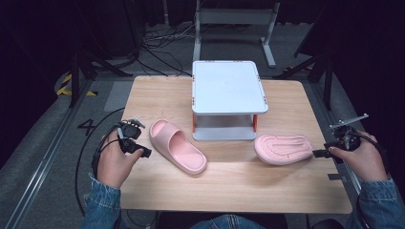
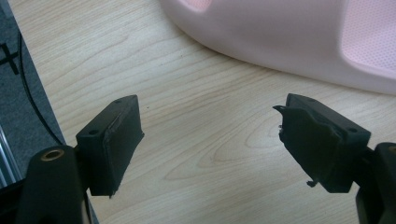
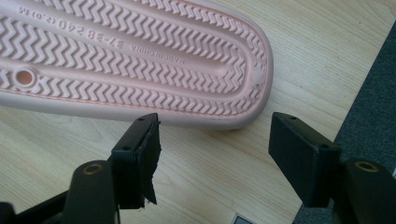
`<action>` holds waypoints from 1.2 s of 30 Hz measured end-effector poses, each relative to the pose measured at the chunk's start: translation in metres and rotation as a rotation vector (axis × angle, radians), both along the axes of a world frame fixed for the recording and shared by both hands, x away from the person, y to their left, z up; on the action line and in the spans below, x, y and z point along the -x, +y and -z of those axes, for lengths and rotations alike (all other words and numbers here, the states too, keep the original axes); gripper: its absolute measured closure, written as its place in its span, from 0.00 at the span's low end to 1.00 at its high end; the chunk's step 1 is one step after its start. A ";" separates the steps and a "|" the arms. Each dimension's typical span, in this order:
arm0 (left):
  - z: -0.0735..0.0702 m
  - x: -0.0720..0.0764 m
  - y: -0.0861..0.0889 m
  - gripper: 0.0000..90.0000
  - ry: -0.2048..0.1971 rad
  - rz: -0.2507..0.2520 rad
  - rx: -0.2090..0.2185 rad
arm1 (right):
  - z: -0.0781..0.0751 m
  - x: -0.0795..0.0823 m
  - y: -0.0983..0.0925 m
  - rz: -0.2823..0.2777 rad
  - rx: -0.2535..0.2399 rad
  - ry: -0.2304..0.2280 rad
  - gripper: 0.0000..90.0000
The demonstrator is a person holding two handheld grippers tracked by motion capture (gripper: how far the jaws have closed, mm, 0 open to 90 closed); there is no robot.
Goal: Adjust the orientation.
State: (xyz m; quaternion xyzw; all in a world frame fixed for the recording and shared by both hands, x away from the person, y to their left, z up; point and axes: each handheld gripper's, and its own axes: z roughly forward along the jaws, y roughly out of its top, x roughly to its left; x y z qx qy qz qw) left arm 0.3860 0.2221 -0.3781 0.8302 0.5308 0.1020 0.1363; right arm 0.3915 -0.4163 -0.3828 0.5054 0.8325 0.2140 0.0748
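Lying on the desk [image 1: 224, 188] in front of a small white shelf [image 1: 228, 87] are two pink slippers: one upright [image 1: 177, 146] toward the left, one turned sole-up [image 1: 283, 149] toward the right. The left gripper [image 1: 138, 151] rests just beside the upright slipper, jaws spread, nothing between them; the right gripper [image 1: 319, 153] stands just short of the overturned slipper's end, jaws likewise apart and empty. Both slippers appear to be moulded foam: probably light, springy and a little slick, unlikely to break. A sound hold would be across the thick sole edge or the strap, not the broad flat. The right gripper view shows the zigzag tread [image 3: 140, 60] and moulded lettering on the sole, too small in the high view. The left gripper view shows the slipper's smooth side wall [image 2: 280, 42] close up. The high view alone gives the shelf and both hands.
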 end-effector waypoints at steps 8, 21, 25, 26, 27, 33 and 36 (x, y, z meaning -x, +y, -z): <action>0.003 -0.001 0.000 0.22 0.057 0.024 0.008 | 0.001 0.002 -0.002 0.022 0.011 0.087 0.35; 0.001 -0.003 -0.012 0.31 -0.004 0.056 -0.001 | 0.005 0.003 -0.004 0.018 0.043 0.040 0.24; 0.000 -0.005 -0.016 0.32 -0.014 0.049 0.026 | 0.007 0.005 -0.004 0.033 0.050 0.008 0.25; -0.002 -0.005 -0.020 0.32 -0.013 0.047 0.061 | 0.006 0.006 -0.004 0.027 0.054 0.009 0.26; -0.002 -0.005 -0.020 0.34 -0.013 0.047 0.061 | 0.006 0.006 -0.004 0.027 0.054 0.009 0.26; -0.010 -0.006 -0.036 0.36 -0.034 0.078 0.134 | 0.008 0.007 -0.003 0.011 0.042 0.000 0.28; -0.009 -0.009 -0.045 0.33 -0.043 0.096 0.114 | 0.010 0.007 -0.002 0.004 0.038 -0.045 0.26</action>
